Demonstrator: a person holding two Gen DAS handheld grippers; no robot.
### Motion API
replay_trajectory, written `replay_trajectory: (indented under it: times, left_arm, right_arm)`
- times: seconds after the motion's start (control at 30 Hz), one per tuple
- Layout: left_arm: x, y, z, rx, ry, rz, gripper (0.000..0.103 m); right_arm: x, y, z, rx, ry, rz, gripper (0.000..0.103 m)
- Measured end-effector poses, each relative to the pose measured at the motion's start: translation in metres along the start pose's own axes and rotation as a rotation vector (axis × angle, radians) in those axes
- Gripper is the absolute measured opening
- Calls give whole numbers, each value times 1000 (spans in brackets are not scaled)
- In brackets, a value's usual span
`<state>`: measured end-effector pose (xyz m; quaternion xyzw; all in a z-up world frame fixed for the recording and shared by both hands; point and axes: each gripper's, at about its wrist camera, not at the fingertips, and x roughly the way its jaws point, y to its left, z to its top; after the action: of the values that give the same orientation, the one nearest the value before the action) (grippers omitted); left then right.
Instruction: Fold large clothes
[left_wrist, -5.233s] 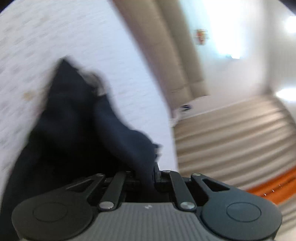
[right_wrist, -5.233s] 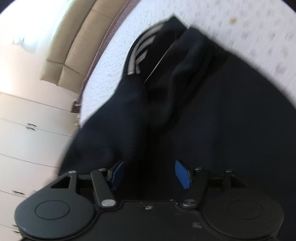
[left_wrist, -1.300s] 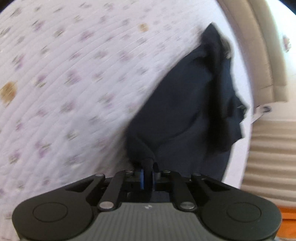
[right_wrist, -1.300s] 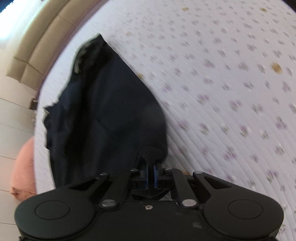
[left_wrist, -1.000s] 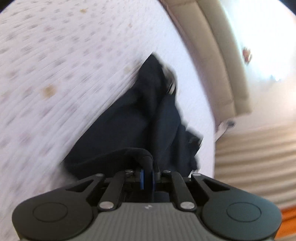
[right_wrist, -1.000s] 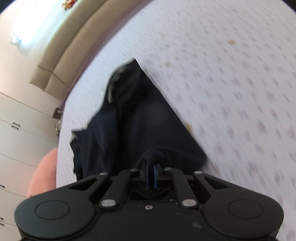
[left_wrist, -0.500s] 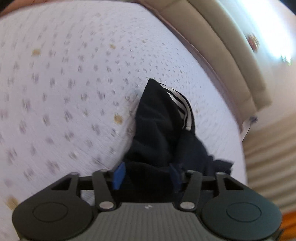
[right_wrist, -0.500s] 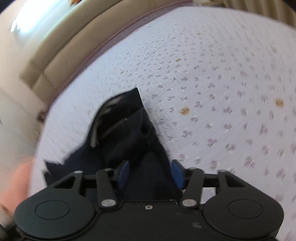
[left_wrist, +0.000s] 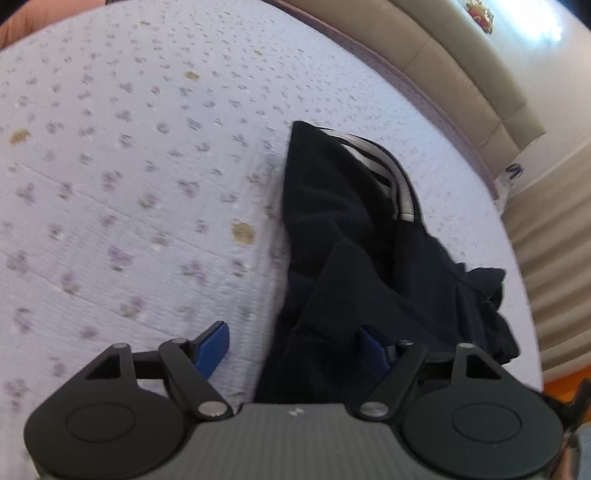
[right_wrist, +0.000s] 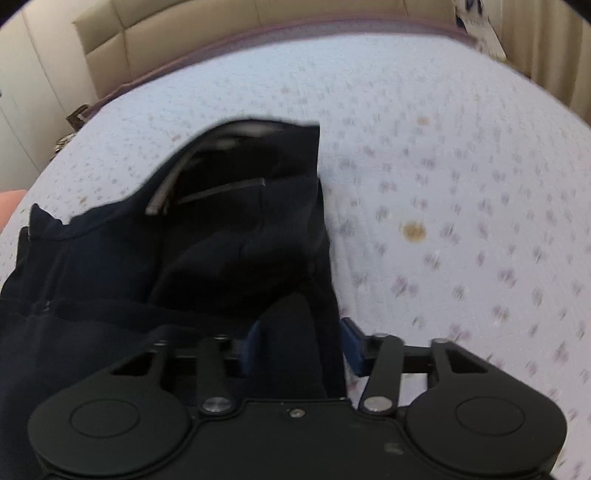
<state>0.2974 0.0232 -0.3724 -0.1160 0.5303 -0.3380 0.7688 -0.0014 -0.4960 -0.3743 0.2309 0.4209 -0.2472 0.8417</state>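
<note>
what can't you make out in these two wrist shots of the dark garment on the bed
- Left wrist view: the dark garment runs under the left gripper, whose body hides its near edge; jaws opening.
- Right wrist view: garment's left part is cut off by the frame; the right gripper has cloth between closing jaws, contact unclear.
- Bedsheet print is motion-blurred.
- Garment type: unclear, bunched.
</note>
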Motion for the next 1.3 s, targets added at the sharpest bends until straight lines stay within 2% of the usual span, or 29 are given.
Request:
replay_trajectory:
  times: [0.07,0.13,0.17,0.2,0.3,0.43,0.57,0.67,0.73,0.83,1.0,1.17,1.23,1.27,1.3]
  left_arm:
    - [-3,-11,-2,42,-32,-8,64]
    - [-4,-27,-7,137,-37,0,42]
    - [-2,-35,-9,176,-34,47,36]
    - [0,-43,-12,222,-29,89,26]
    - [2,-65,-23,347,-50,178,20]
    - [-4,-83,-33,417,-105,231,16]
    - [-26,-92,-37,422,-185,204,15]
    - [-40,-93,-35,398,-212,187,15]
    - [-42,-89,-32,365,-207,149,15]
    - [-36,-84,-29,341,-183,129,15]
    - [-14,-70,-30,297,-112,76,17]
    - [4,-58,-30,258,-98,47,24]
    - [10,-54,-29,233,-94,39,34]
    - [13,-52,-28,221,-92,36,38]
    - [15,-50,-27,207,-90,29,47]
  right_arm:
    - [-5,11,-8,-44,-40,-39,36]
    - [-12,22,-16,-93,-62,-75,18]
    - [-15,26,-20,-112,-74,-91,15]
    - [-18,30,-23,-130,-86,-107,13]
    - [-24,37,-29,-165,-108,-134,8]
    - [-30,42,-36,-208,-126,-162,7]
    - [-53,44,-37,-186,-188,-125,6]
    - [-68,49,-36,-187,-221,-111,6]
    - [-71,49,-35,-186,-217,-91,6]
    - [-67,49,-35,-186,-200,-86,6]
    - [-38,42,-35,-148,-104,-56,8]
    - [-18,28,-31,-91,-80,-29,21]
    - [-13,23,-28,-75,-69,-17,38]
    - [-10,21,-27,-67,-68,-11,41]
    - [-9,19,-26,-59,-68,-6,46]
